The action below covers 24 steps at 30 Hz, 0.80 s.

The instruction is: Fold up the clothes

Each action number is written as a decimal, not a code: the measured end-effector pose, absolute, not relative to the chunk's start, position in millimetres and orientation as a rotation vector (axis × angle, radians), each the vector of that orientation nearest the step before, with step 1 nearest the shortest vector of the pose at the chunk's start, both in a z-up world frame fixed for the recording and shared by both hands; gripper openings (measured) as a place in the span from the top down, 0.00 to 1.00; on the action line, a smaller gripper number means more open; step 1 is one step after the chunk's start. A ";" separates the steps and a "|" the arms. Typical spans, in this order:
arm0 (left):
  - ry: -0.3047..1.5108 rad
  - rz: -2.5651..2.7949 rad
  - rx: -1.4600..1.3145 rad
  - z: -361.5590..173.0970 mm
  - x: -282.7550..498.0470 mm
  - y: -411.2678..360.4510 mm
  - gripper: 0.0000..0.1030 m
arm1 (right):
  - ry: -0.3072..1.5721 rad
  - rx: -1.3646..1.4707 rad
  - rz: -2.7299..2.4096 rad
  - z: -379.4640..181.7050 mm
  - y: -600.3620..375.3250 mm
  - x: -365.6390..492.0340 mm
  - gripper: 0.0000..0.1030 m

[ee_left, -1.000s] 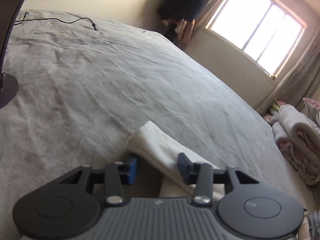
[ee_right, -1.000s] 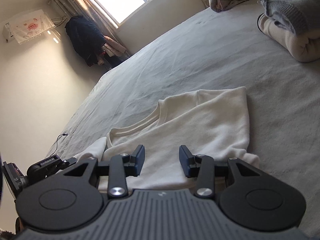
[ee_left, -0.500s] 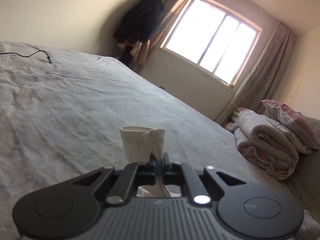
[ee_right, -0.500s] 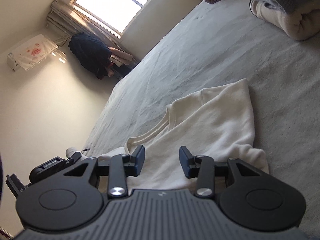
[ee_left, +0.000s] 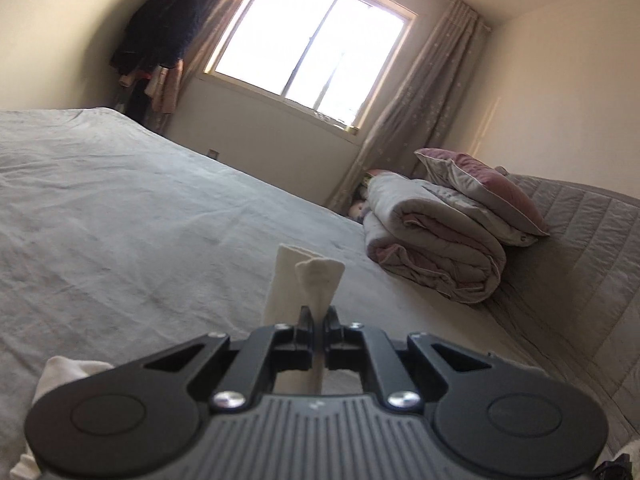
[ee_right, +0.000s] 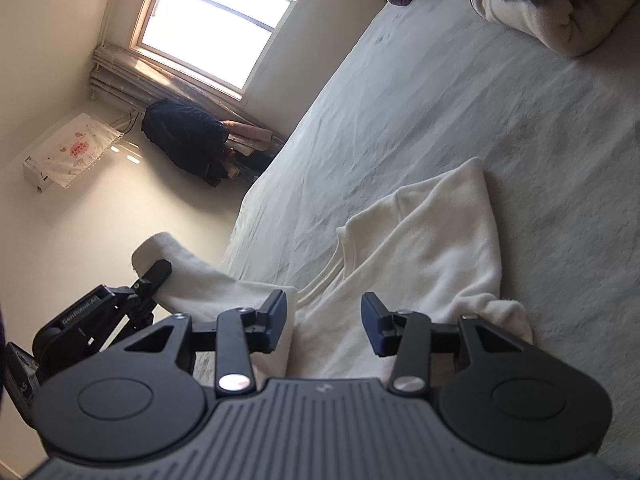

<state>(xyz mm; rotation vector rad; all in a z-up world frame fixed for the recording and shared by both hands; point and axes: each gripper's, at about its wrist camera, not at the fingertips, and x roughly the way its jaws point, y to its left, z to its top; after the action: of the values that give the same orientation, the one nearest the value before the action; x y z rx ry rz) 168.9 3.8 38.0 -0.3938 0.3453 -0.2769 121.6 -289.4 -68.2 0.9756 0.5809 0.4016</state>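
Note:
A cream long-sleeved shirt (ee_right: pixel 432 240) lies spread on the grey bed (ee_right: pixel 440 112). My left gripper (ee_left: pixel 319 314) is shut on the cuff end of its sleeve (ee_left: pixel 310 276), which stands up past the pads, lifted off the bed. In the right wrist view, the left gripper (ee_right: pixel 158 270) holds that raised sleeve (ee_right: pixel 200 280) at the left. My right gripper (ee_right: pixel 324 320) hovers low over the shirt's body. Its jaws are opening, and the pads press on nothing.
A rolled quilt (ee_left: pixel 436 244) with a pillow (ee_left: pixel 480 184) on top sits at the bed's far right. Folded grey and cream clothes (ee_right: pixel 560 12) lie at the upper right. A dark coat (ee_left: pixel 164 28) hangs by the window (ee_left: pixel 308 44).
The left gripper closed on the sleeve cuff, lifted it off the bed and swung toward the window side. The right gripper rolled and shifted slightly over the shirt.

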 end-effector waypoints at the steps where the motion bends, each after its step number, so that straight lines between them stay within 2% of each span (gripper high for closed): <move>1: 0.357 -0.308 -0.386 41.5 171.4 -2.0 0.96 | 0.573 0.988 0.399 -68.3 -291.6 120.6 0.55; 8: 0.452 -0.477 -0.328 38.4 174.6 -44.7 0.96 | 0.518 1.118 0.400 -70.3 -316.0 115.2 0.50; 13: 0.529 -0.487 -0.365 11.6 174.1 -53.5 0.96 | 0.482 1.232 0.434 -71.8 -330.4 112.1 0.46; 22: 0.684 -0.588 -0.381 -28.6 173.5 -61.7 0.95 | 0.511 1.316 0.469 -75.1 -333.4 113.0 0.46; 23: 0.693 -0.608 -0.371 -29.8 171.6 -62.3 0.92 | 0.518 1.312 0.463 -74.8 -333.4 113.2 0.46; 24: 0.694 -0.622 -0.360 -29.8 168.2 -61.1 0.84 | 0.526 1.303 0.455 -74.3 -333.1 113.4 0.46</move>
<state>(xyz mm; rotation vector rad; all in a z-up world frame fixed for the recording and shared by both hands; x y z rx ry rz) 168.2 -61.1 -29.8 -0.3598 0.6938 -0.6222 113.4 -333.1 -74.3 1.3033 0.5259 0.4553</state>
